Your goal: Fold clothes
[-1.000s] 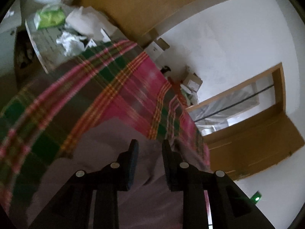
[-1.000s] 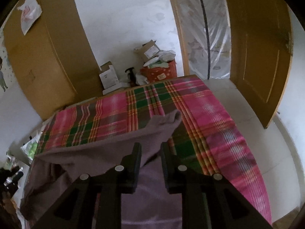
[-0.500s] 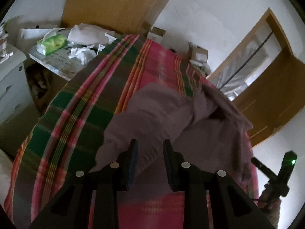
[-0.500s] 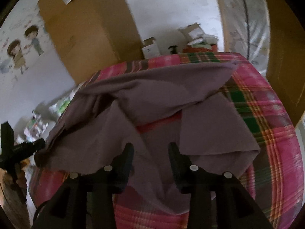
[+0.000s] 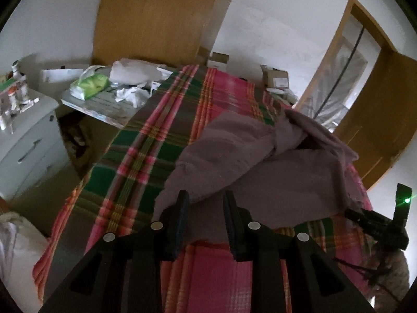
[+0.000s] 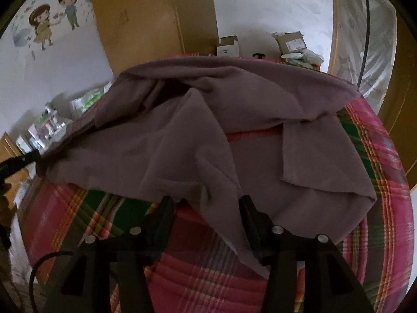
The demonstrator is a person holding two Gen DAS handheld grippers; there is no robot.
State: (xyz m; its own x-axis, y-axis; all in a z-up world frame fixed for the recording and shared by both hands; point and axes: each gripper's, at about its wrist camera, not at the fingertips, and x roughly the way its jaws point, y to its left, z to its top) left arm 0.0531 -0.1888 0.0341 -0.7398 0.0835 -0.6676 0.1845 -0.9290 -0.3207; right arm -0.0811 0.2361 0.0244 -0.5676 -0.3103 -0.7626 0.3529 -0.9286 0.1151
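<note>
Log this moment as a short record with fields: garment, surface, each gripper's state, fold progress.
garment: mauve garment, crumpled in a loose heap
surface: plaid bedspread on a bed
left gripper: jaws apart, at the garment's near edge, nothing held
right gripper: jaws wide apart, cloth draped between them, not clamped
fold progress: no neat fold yet
</note>
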